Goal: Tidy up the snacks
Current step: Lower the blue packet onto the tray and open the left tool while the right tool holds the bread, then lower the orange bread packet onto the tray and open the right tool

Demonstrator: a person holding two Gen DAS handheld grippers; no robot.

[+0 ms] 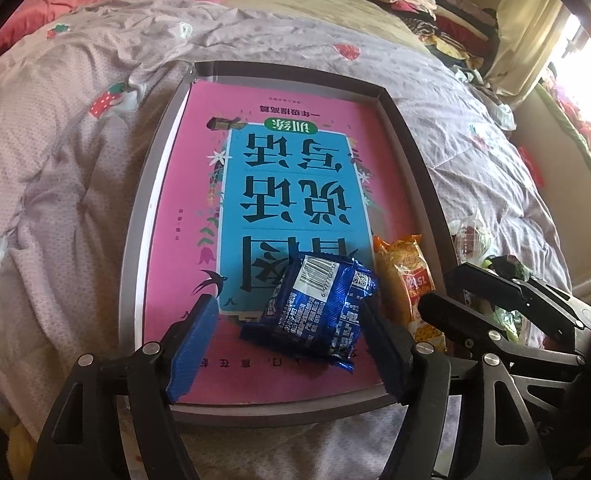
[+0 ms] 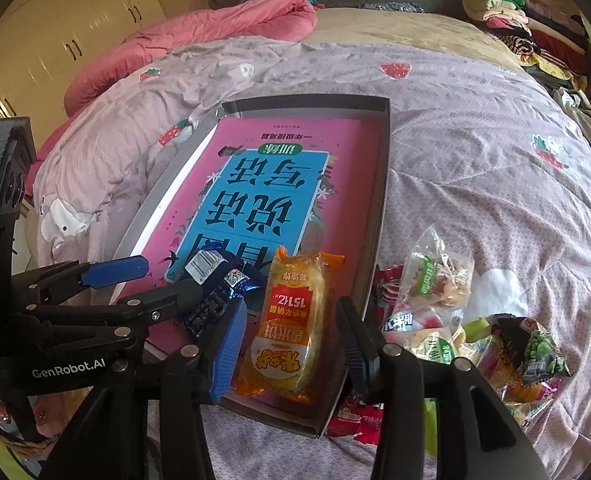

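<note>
A shallow grey box [image 1: 409, 132] lies on the bed with a pink and blue book [image 1: 295, 184] in it. A blue snack packet [image 1: 315, 312] rests on the book between the fingers of my left gripper [image 1: 291, 352], which is open around it. An orange snack packet [image 2: 291, 320] lies in the box's near right corner between the fingers of my right gripper [image 2: 291, 348], also open. The box [image 2: 381, 184], the blue packet [image 2: 215, 288] and the left gripper [image 2: 151, 284] also show in the right wrist view. The orange packet [image 1: 411, 280] and the right gripper [image 1: 435, 284] show in the left wrist view.
A pile of loose snack packets [image 2: 475, 332] lies on the lilac strawberry quilt [image 2: 475, 140] to the right of the box. A pink duvet [image 2: 199, 36] lies at the far left. Folded clothes [image 2: 527, 28] are stacked at the far right.
</note>
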